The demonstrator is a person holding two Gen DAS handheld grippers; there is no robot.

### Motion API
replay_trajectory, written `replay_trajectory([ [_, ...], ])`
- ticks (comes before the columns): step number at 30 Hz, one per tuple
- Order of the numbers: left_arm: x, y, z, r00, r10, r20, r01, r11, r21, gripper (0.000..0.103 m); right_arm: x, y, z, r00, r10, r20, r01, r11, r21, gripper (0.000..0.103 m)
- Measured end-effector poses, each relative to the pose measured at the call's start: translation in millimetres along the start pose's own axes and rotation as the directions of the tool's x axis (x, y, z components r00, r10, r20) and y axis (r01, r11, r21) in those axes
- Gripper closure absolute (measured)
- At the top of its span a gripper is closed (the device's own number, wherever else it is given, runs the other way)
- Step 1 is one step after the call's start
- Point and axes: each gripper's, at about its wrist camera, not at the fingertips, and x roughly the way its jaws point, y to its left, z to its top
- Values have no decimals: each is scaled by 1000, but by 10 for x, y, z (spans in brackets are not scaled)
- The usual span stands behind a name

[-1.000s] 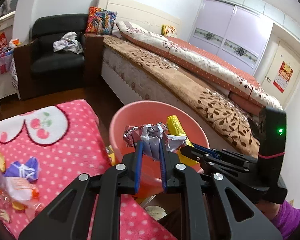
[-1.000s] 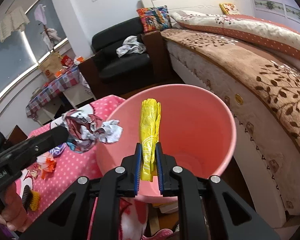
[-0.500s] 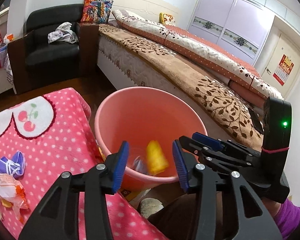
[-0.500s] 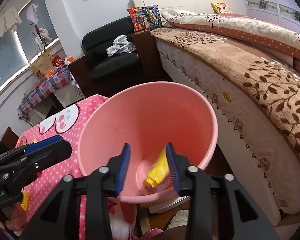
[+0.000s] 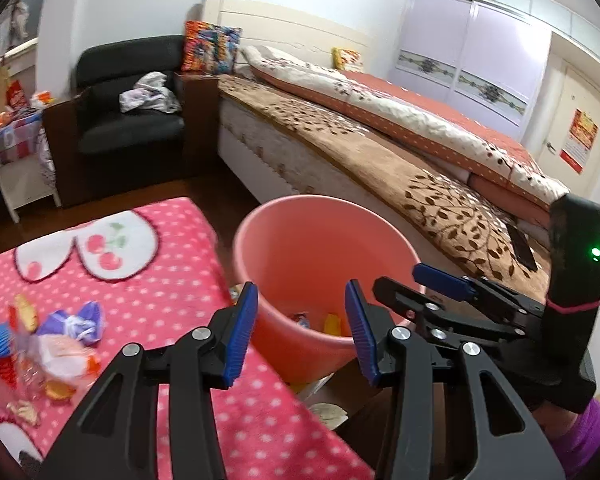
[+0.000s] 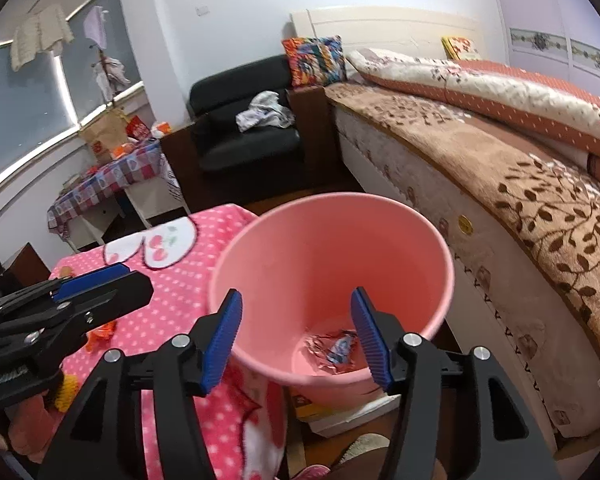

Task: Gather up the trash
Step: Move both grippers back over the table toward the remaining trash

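A pink bucket (image 5: 260, 216) (image 6: 444, 248) stands on the floor between a pink dotted table and the bed. A crumpled foil wrapper (image 6: 332, 346) lies on its bottom, and a yellow wrapper (image 5: 332, 323) lies there too. My left gripper (image 5: 300, 326) hangs open over the bucket's near rim with nothing between its blue pads. My right gripper (image 6: 296, 340) is above the bucket as well, its jaws still opening and empty. Several more wrappers (image 5: 60, 344) lie on the pink tablecloth (image 5: 160, 288) at the left.
A bed with a brown leaf-patterned blanket (image 5: 420, 184) runs along the right. A black armchair (image 5: 128, 120) with clothes on it stands at the back. A small table with a checked cloth (image 6: 112, 184) is at the far left. A purple sleeve (image 5: 584, 436) shows at the lower right.
Both grippers opened and let their wrappers fall into the bucket: the foil one from the left, the yellow one from the right. Both wrappers now lie at the bottom.
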Motion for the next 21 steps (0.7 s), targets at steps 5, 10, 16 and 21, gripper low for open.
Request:
replay_trajectory([
  [5, -261, 213, -48, 998, 57, 19, -56, 997, -47, 57, -98, 280, -14, 999, 32, 24, -31, 999, -44, 44],
  [10, -522, 392, -124, 993, 112, 38, -109, 991, -72, 57, -141, 636, -48, 997, 75, 36, -72, 993, -90, 44],
  [16, -876, 719, -281, 983, 175, 54, -168, 979, -119, 57, -106, 1077, -114, 988, 157, 0, -155, 977, -148, 44],
  [21, -1144, 1026, -459, 964, 259, 54, -248, 955, -162, 57, -20, 1414, -230, 974, 219, -54, -225, 957, -182, 44],
])
